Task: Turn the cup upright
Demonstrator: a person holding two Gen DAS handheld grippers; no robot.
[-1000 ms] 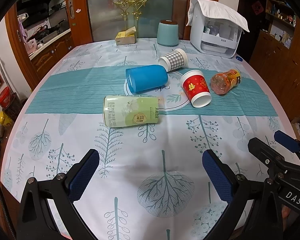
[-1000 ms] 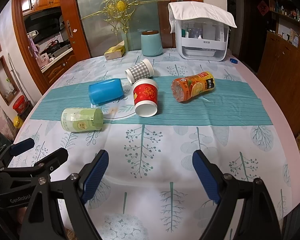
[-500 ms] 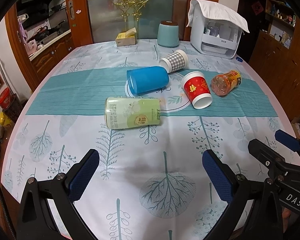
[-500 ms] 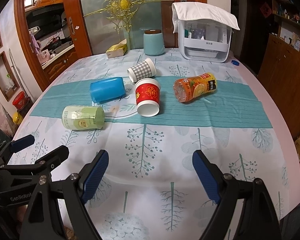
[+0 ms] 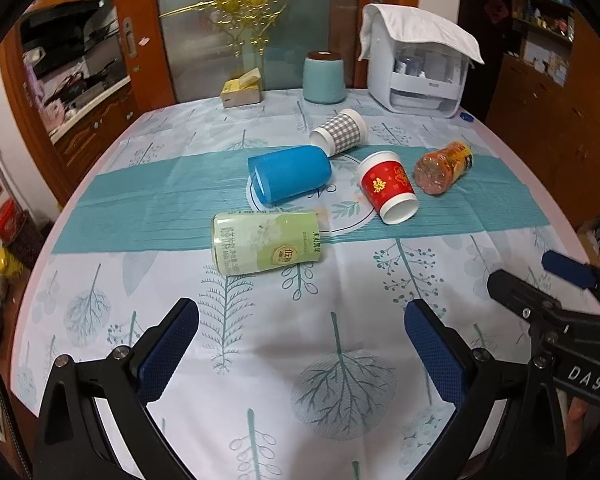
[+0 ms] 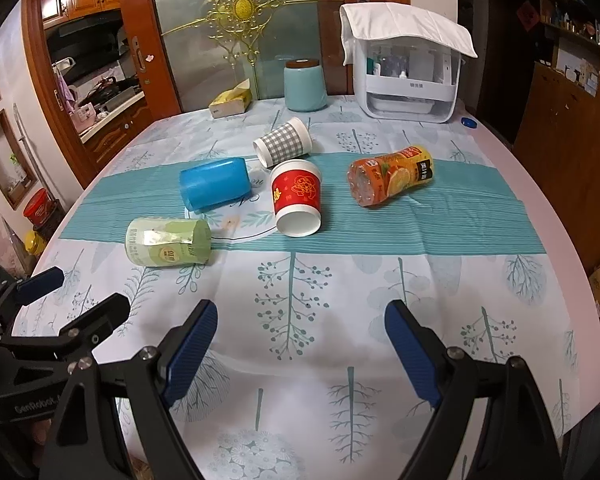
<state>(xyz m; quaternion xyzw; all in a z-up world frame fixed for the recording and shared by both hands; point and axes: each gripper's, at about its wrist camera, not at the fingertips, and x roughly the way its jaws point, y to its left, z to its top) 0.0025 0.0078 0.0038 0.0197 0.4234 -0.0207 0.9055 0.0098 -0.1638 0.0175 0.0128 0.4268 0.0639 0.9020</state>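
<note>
Red cup (image 6: 296, 196) on its side, between blue cup (image 6: 214, 189) and orange bottle (image 6: 392, 178).

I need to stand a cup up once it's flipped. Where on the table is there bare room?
The white tablecloth between both tools and the green can and red cup is bare. So is the teal strip right of the orange bottle. The middle is crowded: blue cup, checked cup.
</note>
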